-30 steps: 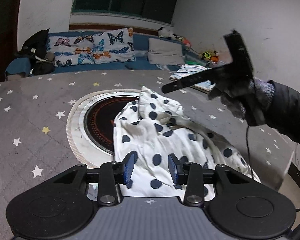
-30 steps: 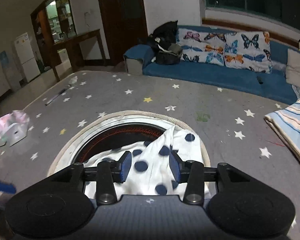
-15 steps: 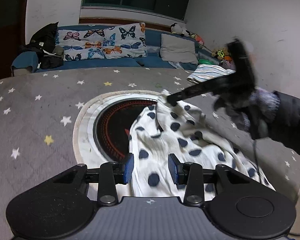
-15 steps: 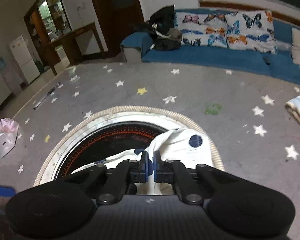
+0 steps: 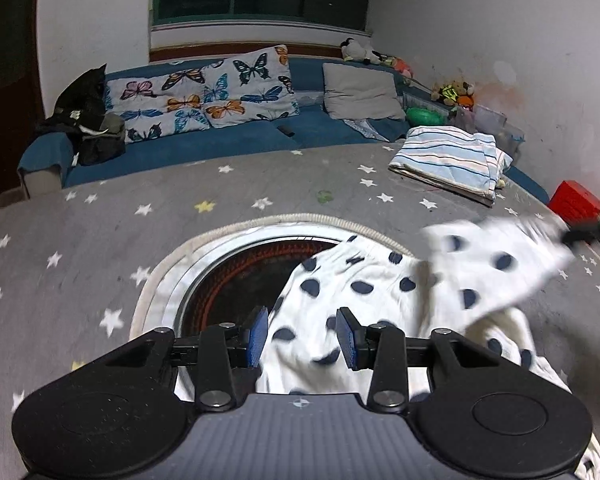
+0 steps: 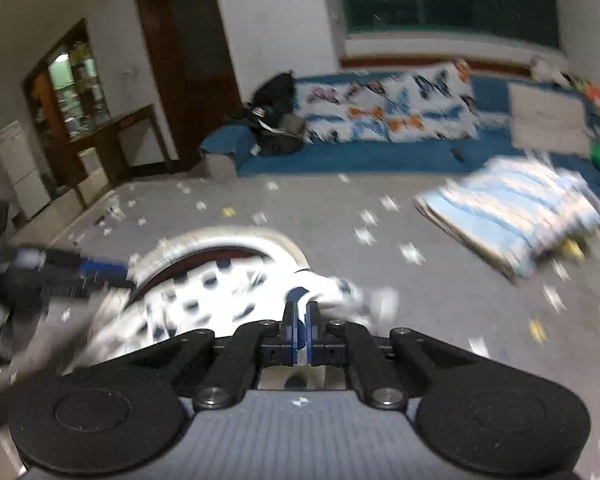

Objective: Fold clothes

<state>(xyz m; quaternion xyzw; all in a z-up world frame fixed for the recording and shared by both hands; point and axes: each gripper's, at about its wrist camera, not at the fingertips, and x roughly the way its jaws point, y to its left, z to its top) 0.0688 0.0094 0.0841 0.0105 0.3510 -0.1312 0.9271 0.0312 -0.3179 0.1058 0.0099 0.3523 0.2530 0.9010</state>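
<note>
The white cotton garment with navy polka dots [image 5: 380,292] runs rightward from the spread left gripper [image 5: 302,338] to the right gripper [image 6: 301,316], whose jaws pinch its lifted corner.

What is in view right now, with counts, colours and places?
garment: 1, white with navy dots, over the round inset
round inset: 1, dark, red rings, centre of cover
cover: 1, grey with stars
striped bedding: 1 folded stack, blue and white, far right
sofa: 1, blue, by the wall
butterfly pillows: 2, on the sofa
grey pillow: 1, on the sofa
black bag: 1, sofa's left end
left gripper: jaws open over the garment
right gripper: jaws shut on a garment corner
</note>
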